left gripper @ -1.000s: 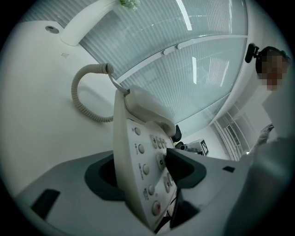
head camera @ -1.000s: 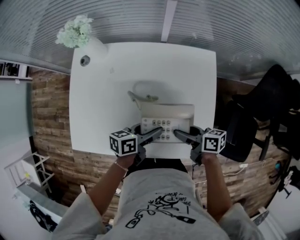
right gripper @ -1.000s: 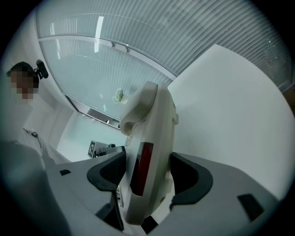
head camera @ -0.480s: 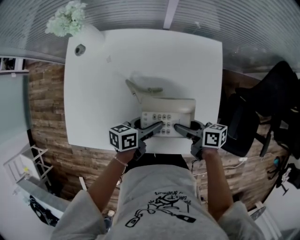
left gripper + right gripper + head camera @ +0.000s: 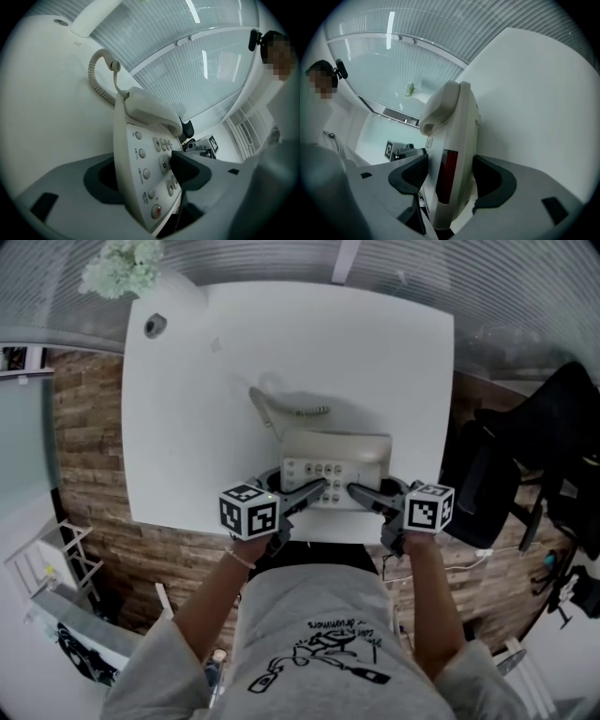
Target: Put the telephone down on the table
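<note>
A beige desk telephone (image 5: pixel 339 448), with its handset on the cradle, is near the front edge of the white table (image 5: pixel 187 381). I cannot tell whether its base touches the top. My left gripper (image 5: pixel 315 491) holds its left keypad end (image 5: pixel 140 154). One pad rests on the keys, and the jaws are opening. My right gripper (image 5: pixel 358 491) is shut on the right end (image 5: pixel 454 140), one pad on each face. The coiled cord (image 5: pixel 298 411) lies on the table behind.
A vase of pale flowers (image 5: pixel 117 266) and a small round object (image 5: pixel 153 326) are at the table's far left corner. A black chair (image 5: pixel 553 427) stands off the right side. The person's torso is close against the front edge.
Both grippers have sunk a little with the telephone toward the table top. The cord now lies stretched out farther behind it.
</note>
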{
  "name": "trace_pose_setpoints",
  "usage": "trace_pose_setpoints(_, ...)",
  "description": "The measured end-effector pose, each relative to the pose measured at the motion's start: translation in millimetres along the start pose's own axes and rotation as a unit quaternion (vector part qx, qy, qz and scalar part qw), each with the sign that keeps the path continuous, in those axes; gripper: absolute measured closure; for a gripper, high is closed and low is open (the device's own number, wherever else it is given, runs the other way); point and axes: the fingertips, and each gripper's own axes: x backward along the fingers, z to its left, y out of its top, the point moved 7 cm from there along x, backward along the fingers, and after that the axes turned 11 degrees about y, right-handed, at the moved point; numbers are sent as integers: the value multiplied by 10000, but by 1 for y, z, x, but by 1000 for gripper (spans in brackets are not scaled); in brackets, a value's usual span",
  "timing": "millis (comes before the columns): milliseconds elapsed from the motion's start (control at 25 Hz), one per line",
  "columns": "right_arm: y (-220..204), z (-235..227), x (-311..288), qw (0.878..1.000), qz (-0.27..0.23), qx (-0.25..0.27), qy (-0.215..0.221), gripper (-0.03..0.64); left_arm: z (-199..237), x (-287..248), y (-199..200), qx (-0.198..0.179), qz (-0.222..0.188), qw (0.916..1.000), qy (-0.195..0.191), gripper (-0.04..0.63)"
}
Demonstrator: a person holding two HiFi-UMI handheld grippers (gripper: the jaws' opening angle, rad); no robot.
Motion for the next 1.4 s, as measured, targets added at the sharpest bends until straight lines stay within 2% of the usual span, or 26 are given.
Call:
trace_pose_setpoints(800,-4,-5,-4,9993,181,-16,-341,302,2,1,2,-522,250,9937,963,245)
trace_pose_setpoints(1400,-3,-2,-6,9968,253,101,-757,302,4,4,1,-627,248,9885,1355,221)
